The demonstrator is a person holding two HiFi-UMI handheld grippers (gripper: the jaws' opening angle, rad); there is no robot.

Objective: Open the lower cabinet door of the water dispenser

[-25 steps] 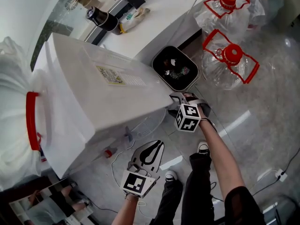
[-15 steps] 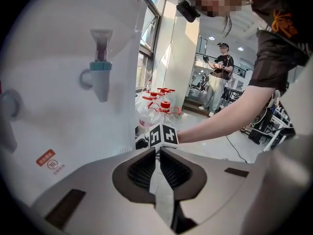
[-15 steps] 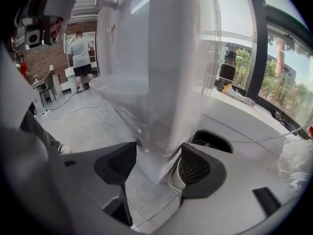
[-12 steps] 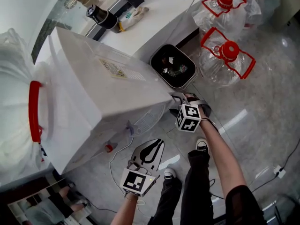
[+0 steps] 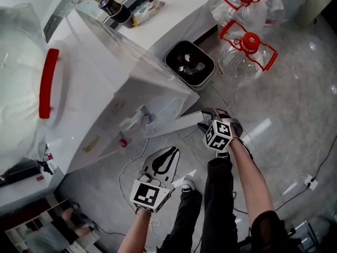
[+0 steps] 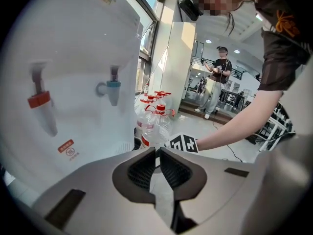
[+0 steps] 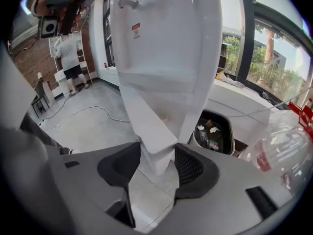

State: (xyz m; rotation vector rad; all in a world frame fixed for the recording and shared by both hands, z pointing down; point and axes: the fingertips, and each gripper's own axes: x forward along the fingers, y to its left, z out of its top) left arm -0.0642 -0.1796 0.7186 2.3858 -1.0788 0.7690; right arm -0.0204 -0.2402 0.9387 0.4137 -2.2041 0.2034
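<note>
The white water dispenser point(image 5: 105, 99) stands at the left, with a red tap point(image 6: 38, 100) and a blue tap point(image 6: 113, 86) on its front. Its lower cabinet door point(image 5: 176, 123) stands partly swung out from the body. My right gripper point(image 5: 202, 119) is at the door's free edge. In the right gripper view the door point(image 7: 146, 126) fills the gap of that gripper point(image 7: 157, 153), whose jaws are closing and touch it on both sides. My left gripper point(image 5: 171, 153) hangs lower, in front of the dispenser. Its jaws point(image 6: 157, 153) are together with nothing between them.
A black bin point(image 5: 189, 65) with litter stands behind the dispenser, beside a white counter point(image 5: 174, 9). Large clear water bottles point(image 5: 245, 51) with red caps lie on the floor at the back right. A white cable point(image 5: 129, 167) trails on the floor. The person's legs point(image 5: 216, 204) stand below the grippers.
The lower door has swung out from the dispenser's body as my right gripper drew back toward the person. My left gripper has shifted a little.
</note>
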